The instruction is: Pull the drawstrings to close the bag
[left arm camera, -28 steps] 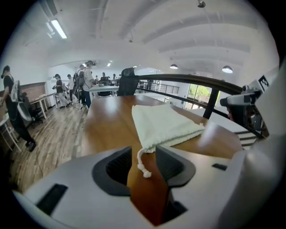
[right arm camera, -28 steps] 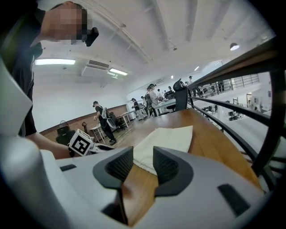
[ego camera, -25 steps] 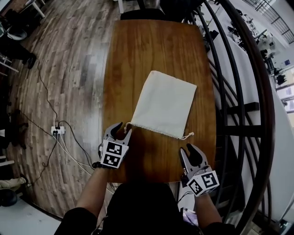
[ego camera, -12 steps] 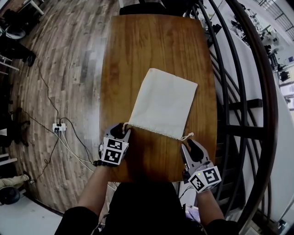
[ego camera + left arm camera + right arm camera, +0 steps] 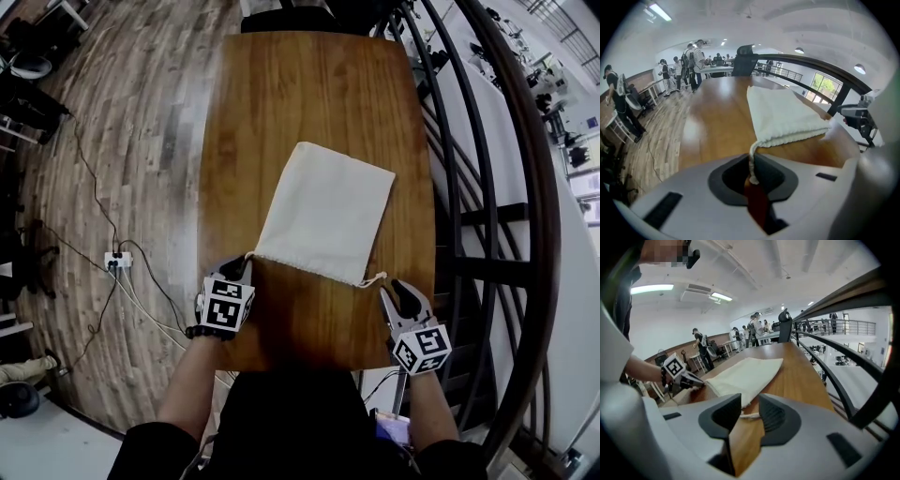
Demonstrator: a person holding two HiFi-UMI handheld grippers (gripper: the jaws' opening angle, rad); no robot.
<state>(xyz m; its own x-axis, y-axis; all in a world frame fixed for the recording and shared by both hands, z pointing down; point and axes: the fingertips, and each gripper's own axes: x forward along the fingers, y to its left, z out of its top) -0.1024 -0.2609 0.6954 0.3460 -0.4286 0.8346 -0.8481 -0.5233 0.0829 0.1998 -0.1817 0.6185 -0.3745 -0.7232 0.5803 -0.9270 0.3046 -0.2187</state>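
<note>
A cream drawstring bag lies flat on the wooden table, its gathered mouth toward me. My left gripper is at the mouth's left corner. Its jaws have just been closing and now stand shut on the left drawstring, which runs from the bag into the gripper. My right gripper is at the mouth's right corner. Its jaws have just been closing a little and still stand apart, with the knotted right drawstring end lying on the wood between them, untouched by the pads.
A dark curved railing runs along the table's right edge. On the wooden floor at left lie a power strip and cables. A black chair stands at the table's far end, and several people stand beyond it.
The left jaws, open around the left cord a second ago, have closed on it. The right gripper has moved forward to the right cord end.
</note>
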